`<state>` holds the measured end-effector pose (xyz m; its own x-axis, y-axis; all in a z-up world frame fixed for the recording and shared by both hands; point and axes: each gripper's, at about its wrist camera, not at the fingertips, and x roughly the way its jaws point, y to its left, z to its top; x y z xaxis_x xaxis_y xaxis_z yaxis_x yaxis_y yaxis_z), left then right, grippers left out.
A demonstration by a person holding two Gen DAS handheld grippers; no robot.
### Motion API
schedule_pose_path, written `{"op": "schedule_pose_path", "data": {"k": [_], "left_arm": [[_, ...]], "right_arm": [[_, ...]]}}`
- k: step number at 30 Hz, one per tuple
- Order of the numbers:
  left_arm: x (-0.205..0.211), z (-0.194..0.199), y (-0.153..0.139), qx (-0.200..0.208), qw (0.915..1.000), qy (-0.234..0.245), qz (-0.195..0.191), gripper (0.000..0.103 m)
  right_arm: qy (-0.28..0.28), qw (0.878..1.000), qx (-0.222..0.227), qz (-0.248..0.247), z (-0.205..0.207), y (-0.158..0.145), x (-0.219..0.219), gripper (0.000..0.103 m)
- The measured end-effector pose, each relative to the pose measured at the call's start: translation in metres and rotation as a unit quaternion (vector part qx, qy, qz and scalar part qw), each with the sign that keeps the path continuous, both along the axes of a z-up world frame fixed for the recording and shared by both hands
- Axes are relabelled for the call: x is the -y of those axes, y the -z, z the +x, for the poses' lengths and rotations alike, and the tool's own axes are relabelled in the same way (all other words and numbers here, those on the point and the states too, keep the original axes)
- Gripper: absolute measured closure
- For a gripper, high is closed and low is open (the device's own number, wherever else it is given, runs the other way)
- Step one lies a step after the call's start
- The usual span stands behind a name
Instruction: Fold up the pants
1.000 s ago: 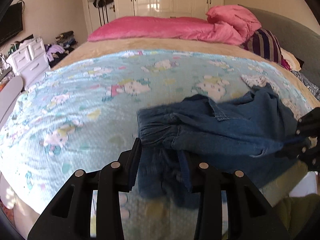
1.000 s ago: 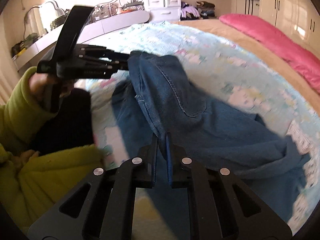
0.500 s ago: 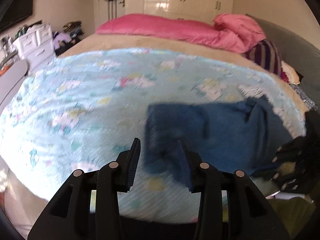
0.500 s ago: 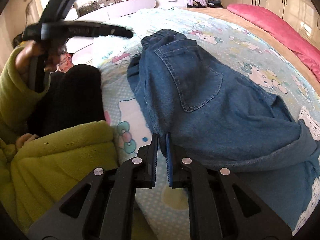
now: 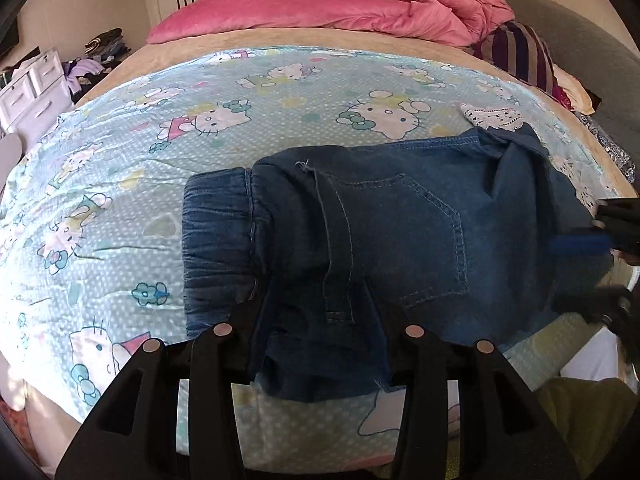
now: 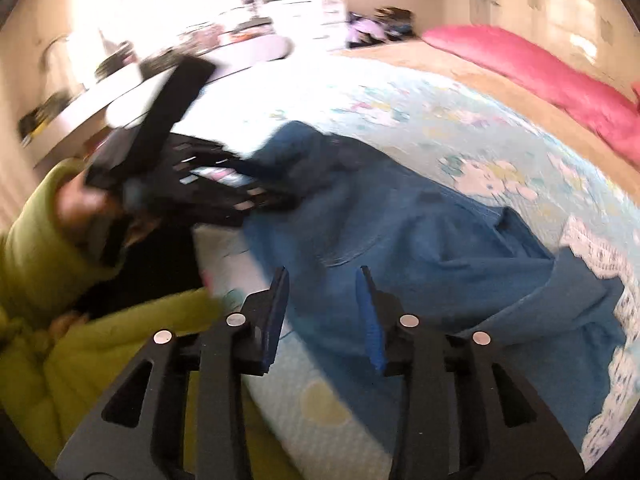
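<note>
Blue denim pants [image 5: 400, 220] lie folded on the cartoon-cat bedsheet [image 5: 200, 120], elastic waistband to the left, back pocket up. My left gripper [image 5: 316, 292] has the near edge of the denim between its fingers; the cloth fills the gap while the jaws are opening. In the right wrist view, blurred, that left gripper [image 6: 264, 188] sits at the pants' [image 6: 400, 240] far left end. My right gripper [image 6: 322, 276] hovers over the near edge, jaws opening, blue pads apart and off the cloth. It also shows at the right rim of the left wrist view [image 5: 592, 272].
A pink duvet and pillow [image 5: 320, 8] lie across the head of the bed, beside a striped cushion [image 5: 524, 56]. White lace cloth [image 5: 492, 118] pokes out behind the pants. A white drawer unit [image 5: 32, 92] stands left of the bed. A person's yellow-green sleeve [image 6: 40, 240] is close by.
The pants went from hanging between both grippers to lying flat on the sheet. My right gripper's jaws parted and let go of the denim edge. My left gripper came down toward the bed.
</note>
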<state>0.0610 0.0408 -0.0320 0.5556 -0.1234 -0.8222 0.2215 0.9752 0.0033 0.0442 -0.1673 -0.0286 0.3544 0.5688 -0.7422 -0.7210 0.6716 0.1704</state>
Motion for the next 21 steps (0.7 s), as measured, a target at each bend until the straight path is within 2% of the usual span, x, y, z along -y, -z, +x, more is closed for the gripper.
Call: {"op": "schedule_pose_path", "data": {"k": [3,5,6,8,10,13,15,18,21], "left_arm": [[-0.002,-0.002,0.000,0.001,1.0000,0.000,-0.006,0.062],[-0.003,-0.002,0.000,0.003,0.9999,0.000,-0.010,0.062],[-0.003,-0.004,-0.002,0.007,0.9999,-0.002,-0.012,0.062],[-0.006,-0.008,-0.012,0.021,0.9992,-0.011,-0.032,0.055],[-0.010,-0.015,-0.025,0.035,0.9971,-0.016,-0.066,0.038],[-0.003,-0.025,-0.049,0.075,0.9959,-0.018,-0.048,0.030],[0.004,-0.031,-0.063,0.092,0.9943,-0.010,-0.053,0.025],[0.019,-0.036,-0.075,0.103,0.9919,0.011,-0.073,0.016],[0.047,-0.031,-0.068,0.085,0.9906,0.044,-0.098,0.016]], "right_arm": [[0.012,0.997,-0.051,-0.057,0.012,0.034,-0.013,0.072],[0.016,0.997,-0.051,-0.047,0.011,0.035,-0.012,0.071],[0.015,0.998,-0.049,-0.041,0.011,0.030,-0.010,0.071],[0.021,0.999,-0.022,-0.015,0.009,0.010,0.002,0.069],[0.041,0.999,0.012,0.002,0.011,-0.013,0.019,0.064],[0.096,0.994,0.042,0.012,0.030,-0.038,0.049,0.056],[0.136,0.989,0.048,0.016,0.048,-0.047,0.069,0.050],[0.193,0.980,0.051,0.001,0.075,-0.052,0.097,0.042],[0.223,0.974,0.042,-0.029,0.104,-0.049,0.109,0.039]]}}
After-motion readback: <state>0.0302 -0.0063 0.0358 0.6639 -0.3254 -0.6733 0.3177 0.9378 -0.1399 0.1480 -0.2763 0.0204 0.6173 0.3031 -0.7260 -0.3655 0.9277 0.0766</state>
